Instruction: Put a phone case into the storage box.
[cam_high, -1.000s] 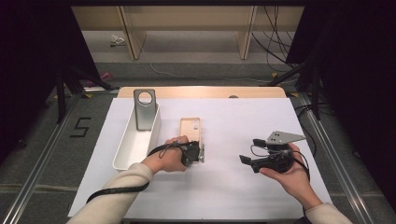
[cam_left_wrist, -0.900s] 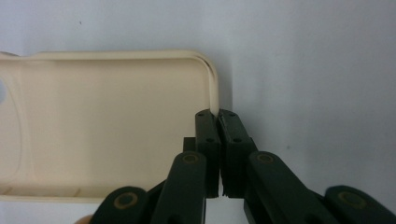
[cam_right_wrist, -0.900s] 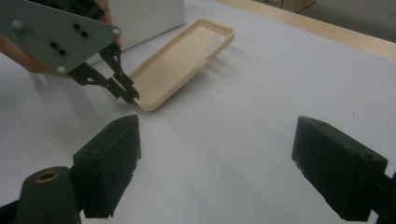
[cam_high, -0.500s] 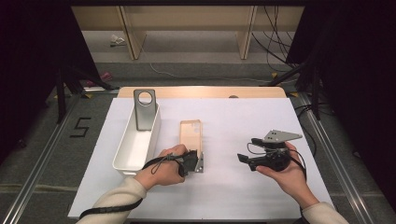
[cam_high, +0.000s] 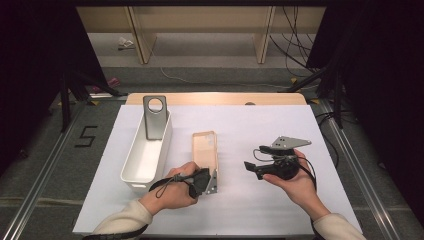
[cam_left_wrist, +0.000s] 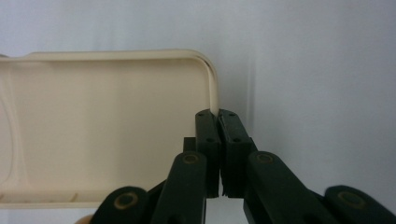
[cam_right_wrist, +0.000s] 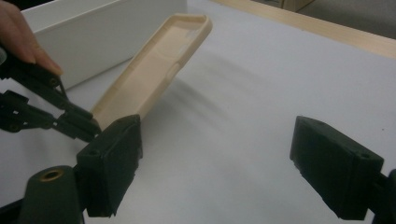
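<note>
A beige phone case (cam_high: 205, 150) lies lengthwise at the table's middle, open side up. My left gripper (cam_high: 212, 181) is shut on the rim of its near right corner; in the left gripper view the pads (cam_left_wrist: 208, 135) pinch the thin edge of the case (cam_left_wrist: 107, 126). In the right gripper view the case (cam_right_wrist: 154, 70) looks tilted, its far end off the white mat, with the left gripper (cam_right_wrist: 77, 122) at its low end. My right gripper (cam_high: 253, 157) is held to the right of the case, pointing at it, and stands open (cam_right_wrist: 224, 163) with nothing between its jaws.
A long white bin (cam_high: 165, 136) stands left of the case, seen also in the right gripper view (cam_right_wrist: 102, 32). A grey case with a round hole (cam_high: 155, 117) leans upright at the bin's far end. Bare white mat (cam_high: 260, 122) lies beyond the right gripper.
My left hand has drawn the beige case a little toward the near edge. The right gripper has shifted slightly left, closer to the case.
</note>
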